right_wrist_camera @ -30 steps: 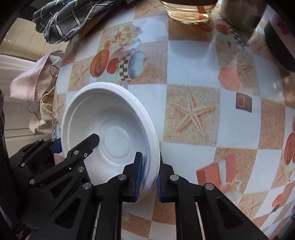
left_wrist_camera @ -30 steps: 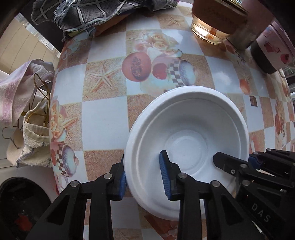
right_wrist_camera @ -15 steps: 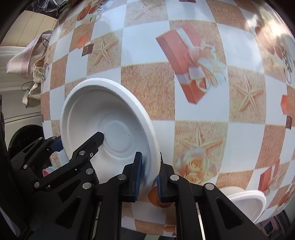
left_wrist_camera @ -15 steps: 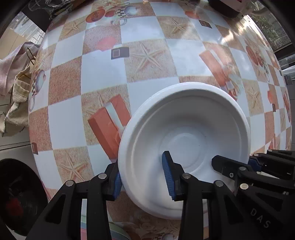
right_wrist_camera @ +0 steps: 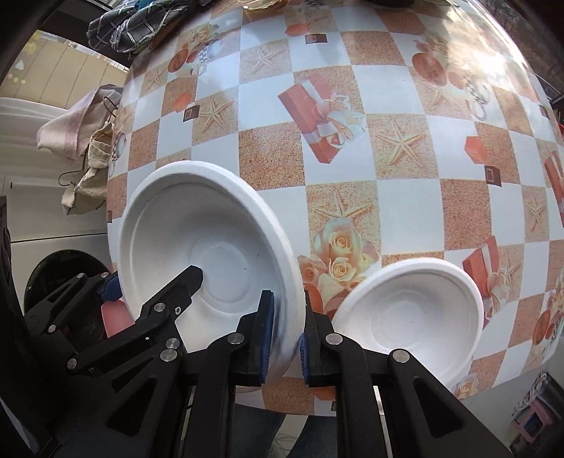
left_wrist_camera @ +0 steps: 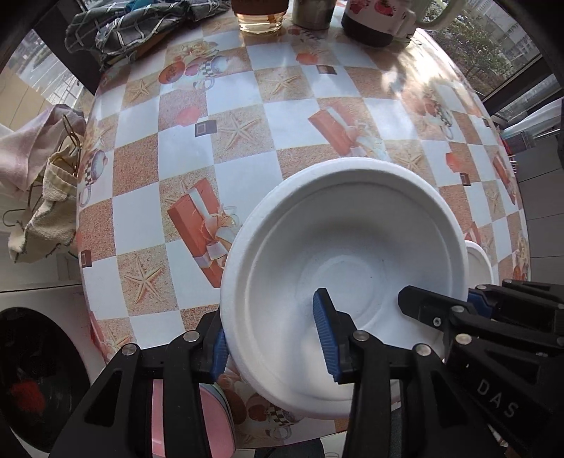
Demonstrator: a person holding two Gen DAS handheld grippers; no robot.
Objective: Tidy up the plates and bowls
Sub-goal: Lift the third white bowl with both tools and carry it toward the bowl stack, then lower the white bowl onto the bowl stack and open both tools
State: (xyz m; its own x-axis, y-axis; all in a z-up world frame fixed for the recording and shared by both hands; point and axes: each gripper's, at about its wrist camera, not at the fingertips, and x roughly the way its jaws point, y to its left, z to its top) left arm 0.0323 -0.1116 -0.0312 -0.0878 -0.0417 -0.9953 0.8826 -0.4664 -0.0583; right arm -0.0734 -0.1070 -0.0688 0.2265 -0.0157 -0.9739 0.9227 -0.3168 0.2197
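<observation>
Both grippers carry one large white bowl [left_wrist_camera: 345, 246] above the patterned table [left_wrist_camera: 183, 148]. My right gripper [right_wrist_camera: 285, 324] is shut on the bowl's right rim and shows in the left wrist view at the right gripper [left_wrist_camera: 440, 297]. My left gripper [left_wrist_camera: 271, 338] straddles the left rim, one pad outside and one over the bowl's floor. Its jaws are opening and the inner pad stands off the wall. A smaller white bowl [right_wrist_camera: 409, 313] rests on the table near its front edge, just right of the carried one. Something pink [left_wrist_camera: 190, 415] lies under the left gripper.
A checked cloth [left_wrist_camera: 134, 28], a glass jar [left_wrist_camera: 261, 14], a metal cup [left_wrist_camera: 310, 14] and a mug [left_wrist_camera: 370, 21] line the table's far edge. Towels on hangers [left_wrist_camera: 38, 176] hang off the left side. A dark round door [left_wrist_camera: 31, 380] sits below them.
Both grippers have carried the big bowl from the far side of the table toward its near edge and higher. The smaller white bowl has come into view. The left jaws stand wider.
</observation>
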